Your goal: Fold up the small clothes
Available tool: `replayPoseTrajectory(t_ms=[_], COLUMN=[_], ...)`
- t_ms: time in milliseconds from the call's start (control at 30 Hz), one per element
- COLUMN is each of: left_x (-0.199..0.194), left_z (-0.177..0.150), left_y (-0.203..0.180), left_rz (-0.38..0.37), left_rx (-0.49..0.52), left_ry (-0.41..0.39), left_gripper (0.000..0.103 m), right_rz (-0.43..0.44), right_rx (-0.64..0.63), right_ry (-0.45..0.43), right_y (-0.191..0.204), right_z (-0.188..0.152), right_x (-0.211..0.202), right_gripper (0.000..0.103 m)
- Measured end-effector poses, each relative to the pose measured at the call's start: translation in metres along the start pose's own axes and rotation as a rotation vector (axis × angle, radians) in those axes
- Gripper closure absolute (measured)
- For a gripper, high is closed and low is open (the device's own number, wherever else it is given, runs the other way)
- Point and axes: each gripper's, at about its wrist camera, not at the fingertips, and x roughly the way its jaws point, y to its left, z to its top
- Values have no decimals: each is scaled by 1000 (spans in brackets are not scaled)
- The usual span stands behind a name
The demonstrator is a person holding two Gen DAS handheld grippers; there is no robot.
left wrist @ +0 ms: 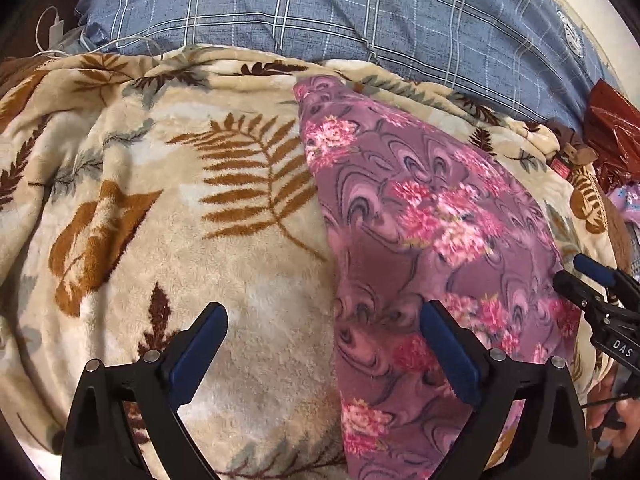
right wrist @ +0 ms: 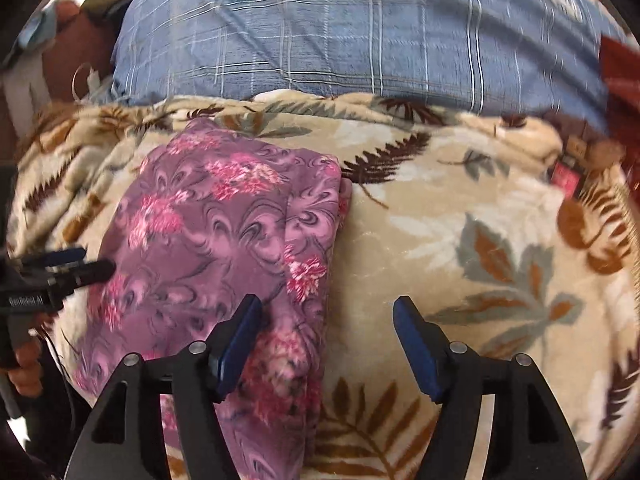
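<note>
A purple garment with pink flowers (left wrist: pixel 432 216) lies folded into a long strip on a beige leaf-print blanket (left wrist: pixel 160 208). My left gripper (left wrist: pixel 324 332) is open and empty, straddling the garment's left edge near its front end. My right gripper (right wrist: pixel 328 332) is open and empty, straddling the garment's (right wrist: pixel 224 232) right edge. In the left wrist view the right gripper (left wrist: pixel 580 276) shows at the garment's right side. In the right wrist view the left gripper (right wrist: pixel 80 264) shows at the garment's left side.
A blue plaid quilt (left wrist: pixel 320 8) lies behind the blanket (right wrist: pixel 460 240). A red plastic bag (left wrist: pixel 616 136) sits at the far right. White cables and a charger (left wrist: pixel 56 36) lie at the far left.
</note>
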Motion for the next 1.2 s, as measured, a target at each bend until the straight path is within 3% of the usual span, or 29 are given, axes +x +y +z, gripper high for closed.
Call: replayPoseTrajectory(t_ms=[167,367,500,633,700,733,767,800,833,867,1000,1133,1200], left_x=[-16,-29,-38,-36,-26,-21,-19,-18,-18,-20,-20,-17,-27], left_z=[-14,-27,-38,-52,-56,-56,-55,-53,-51,-49,-47,-53,-51], left_y=[-4,-10,-19,-21,-21,-19,-17,-14,-10,-7,-3,-10,-10], left_rz=[59,122,64,29,8,-3,-28,-69,-118,-162,-158,-145,-164], left_rx=[46,91,206,209,184,165,141,109,83,61,60,112,166], left_ry=[-56,-55,1,34,73,94,110,130,153,169,156,155,129], left_gripper=[5,6,7,7,7,9,12,24,35,39,37,40,40], right_rz=[-20,-12,118,234,251,261,274,257,241,256,260,239,276], right_rx=[-19,13,93,174,195,198,192,172,142,125,137,160,202], right_ry=[-12,0,3,51,75,83,82,75,60,27,-50,83,83], right_y=[6,5,-1,-4,-3,-1,1,5,8,9,-3,-13,-19], right_z=[-8,-17,-31,-53,-61,-63,-64,-64,-62,-60,-49,-55,-55], right_x=[-11,-13,-21,-13,-6,-2,-1,-2,-6,-14,-32,4,2], right_gripper=[28,27,27,27,29,32,52,70,76,90,91,90,86])
